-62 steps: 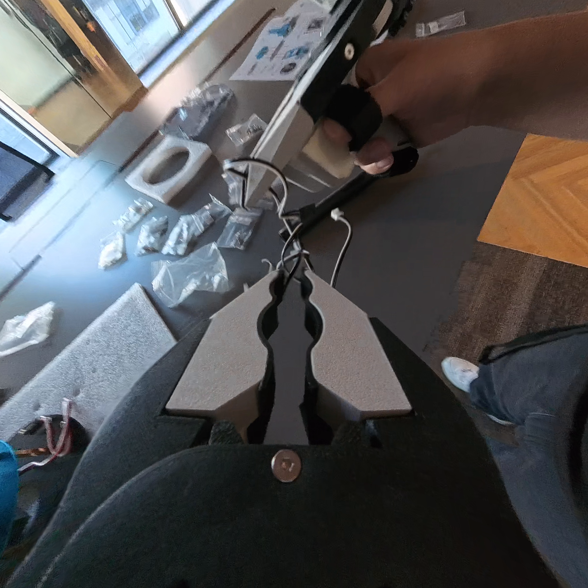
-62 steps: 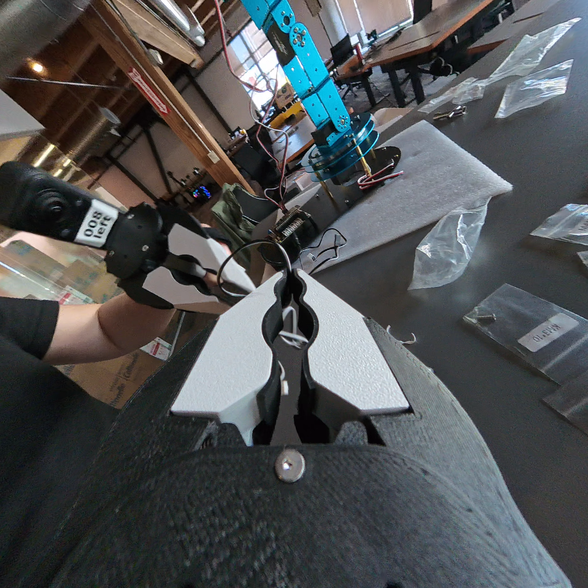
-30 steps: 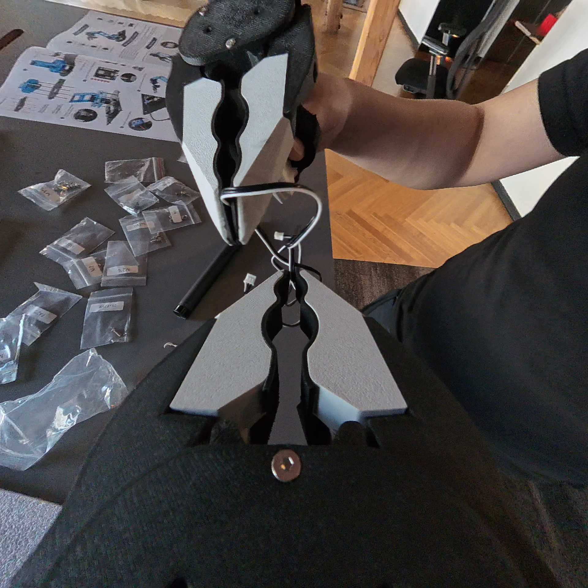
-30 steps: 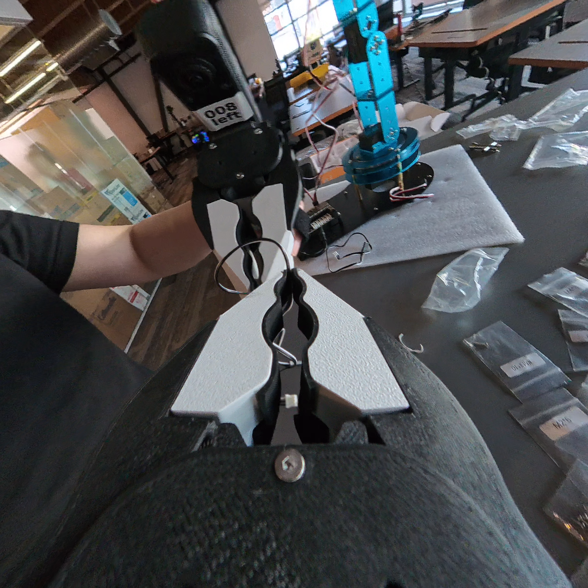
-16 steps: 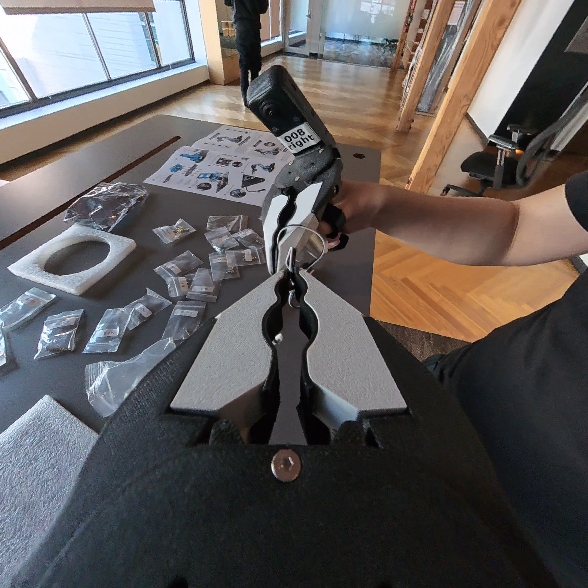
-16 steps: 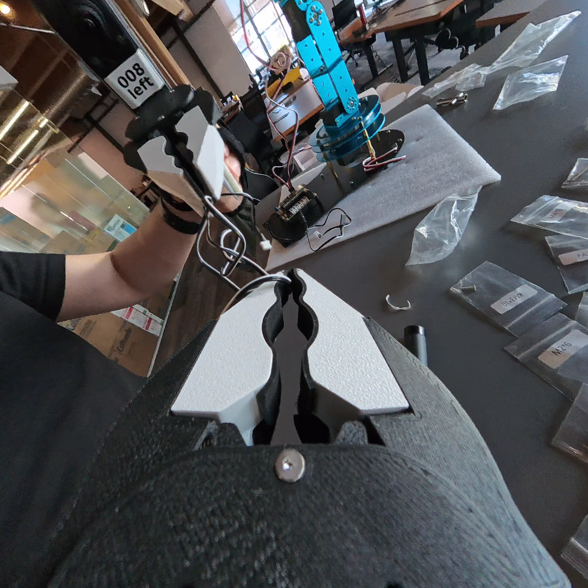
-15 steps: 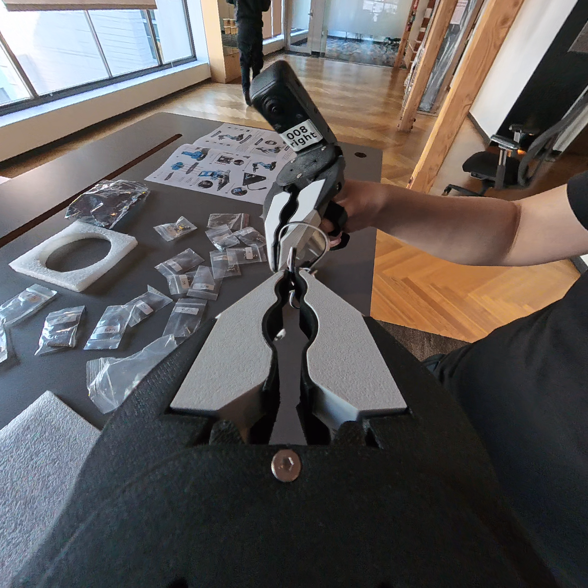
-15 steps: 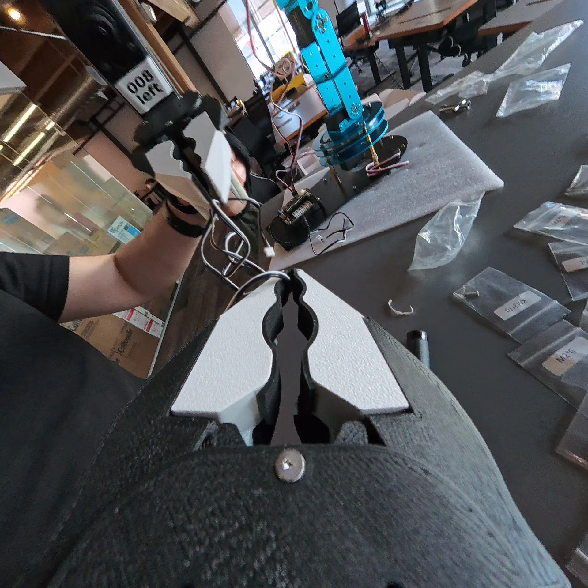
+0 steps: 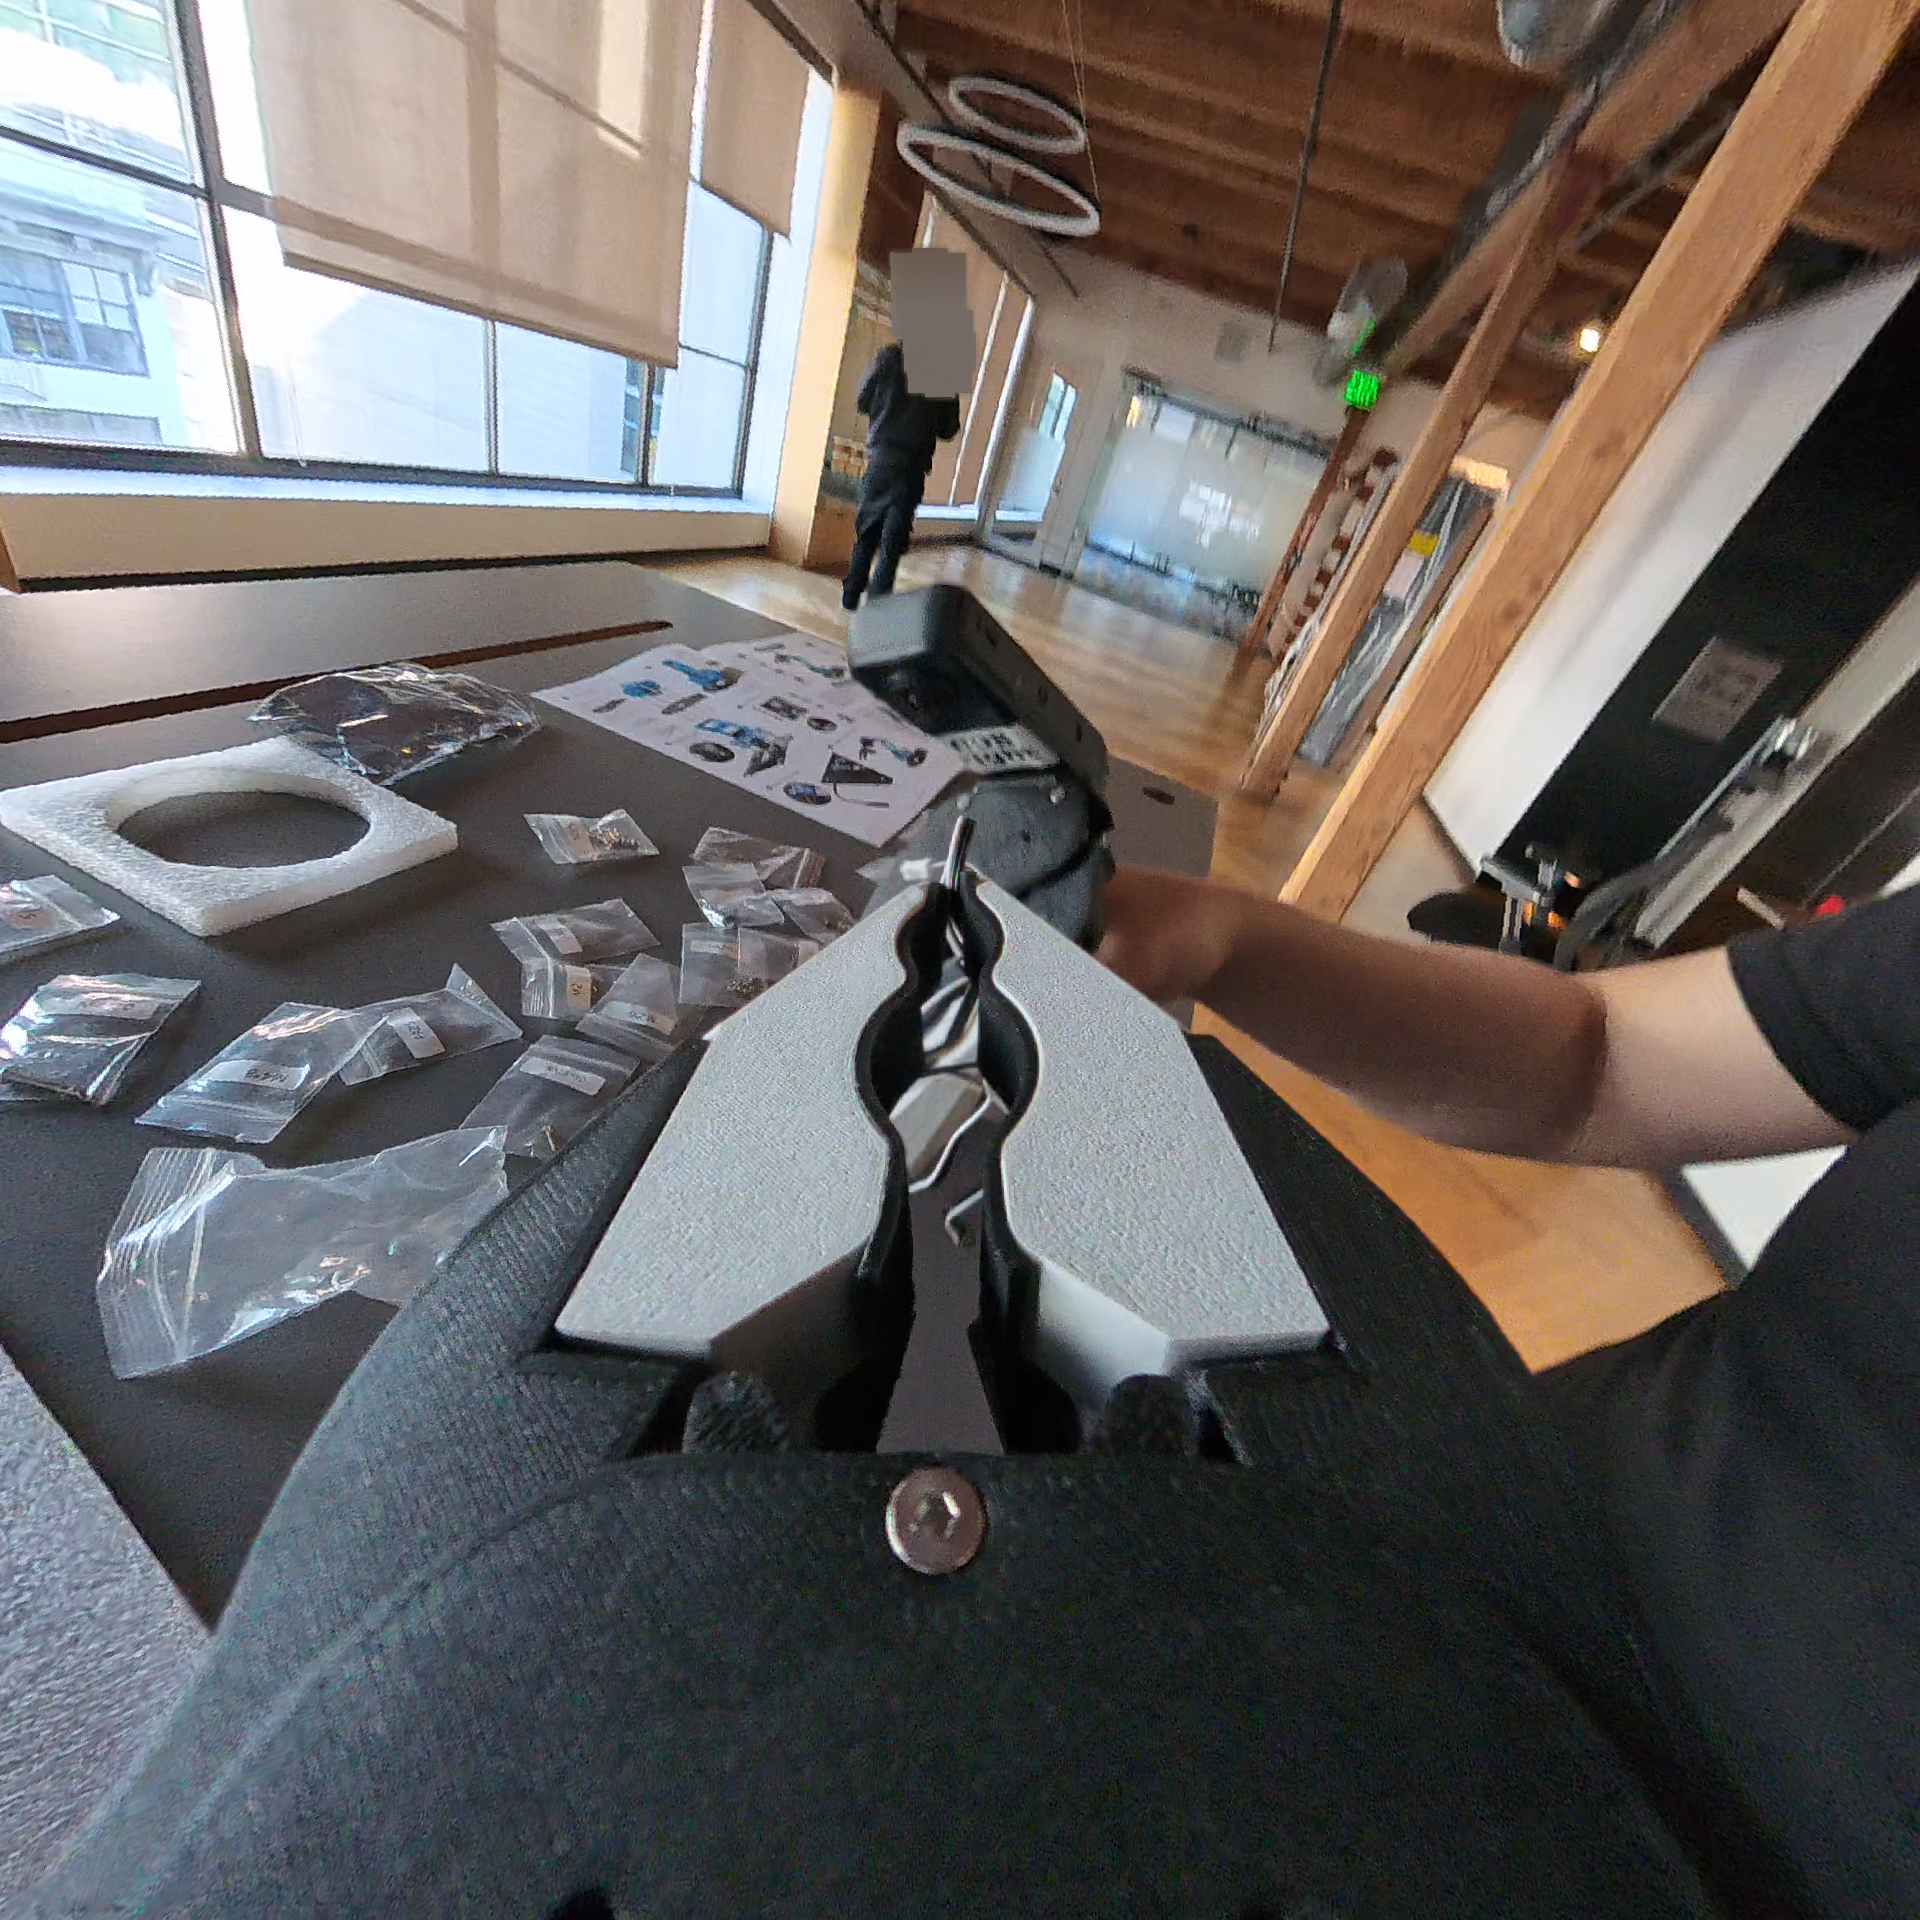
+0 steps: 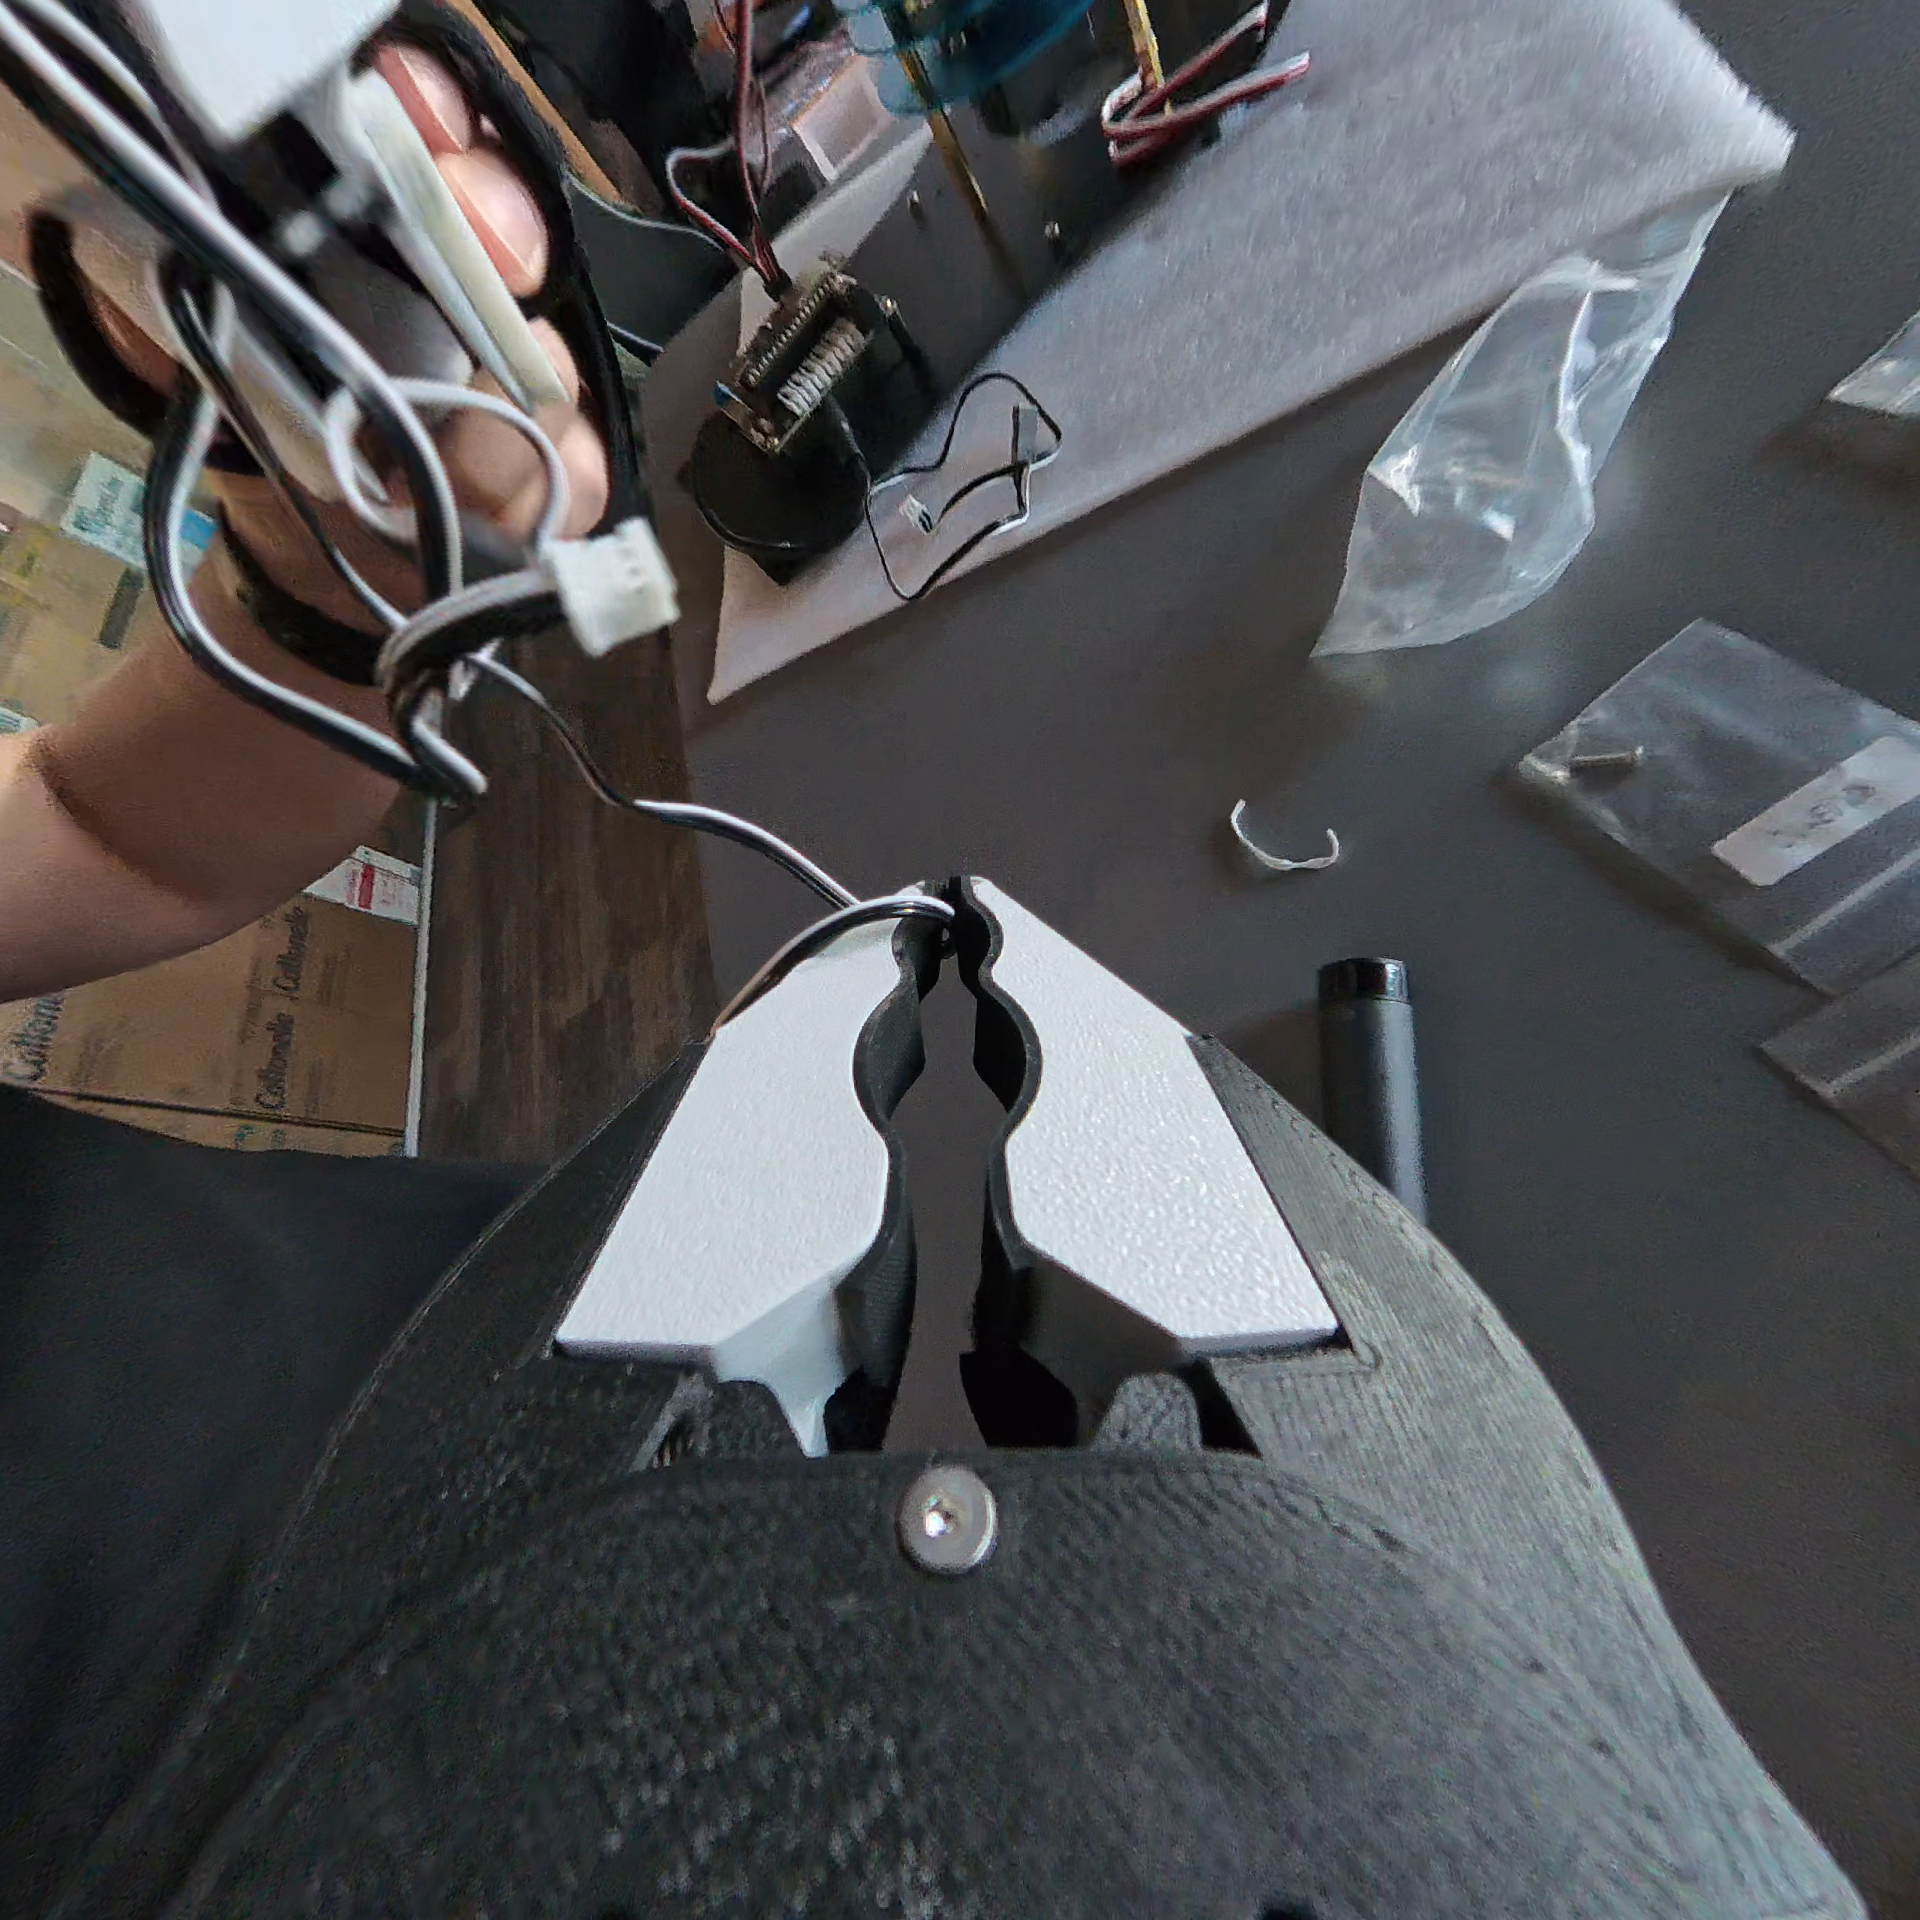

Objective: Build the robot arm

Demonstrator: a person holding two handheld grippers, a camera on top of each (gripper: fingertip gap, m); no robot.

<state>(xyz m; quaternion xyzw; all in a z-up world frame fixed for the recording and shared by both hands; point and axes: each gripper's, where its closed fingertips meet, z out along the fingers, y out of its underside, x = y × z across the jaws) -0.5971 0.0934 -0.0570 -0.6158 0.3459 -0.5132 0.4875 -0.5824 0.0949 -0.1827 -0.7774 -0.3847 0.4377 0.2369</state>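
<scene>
both jaws closed on one black-and-white wire (image 10: 727, 831): left gripper (image 9: 954, 902) and right gripper (image 10: 951, 896) pinching it at tips, above counter (image 10: 1091, 748) with bags (image 9: 301, 1236).

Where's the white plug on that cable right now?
In the right wrist view, the white plug hangs in the air at upper left, off the table's edge, beside the hand on the left gripper and above the right gripper.

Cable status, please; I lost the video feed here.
Left gripper shut on cable. Right gripper shut on same cable, white connector dangling between. Black tube on table beside right gripper.
</scene>
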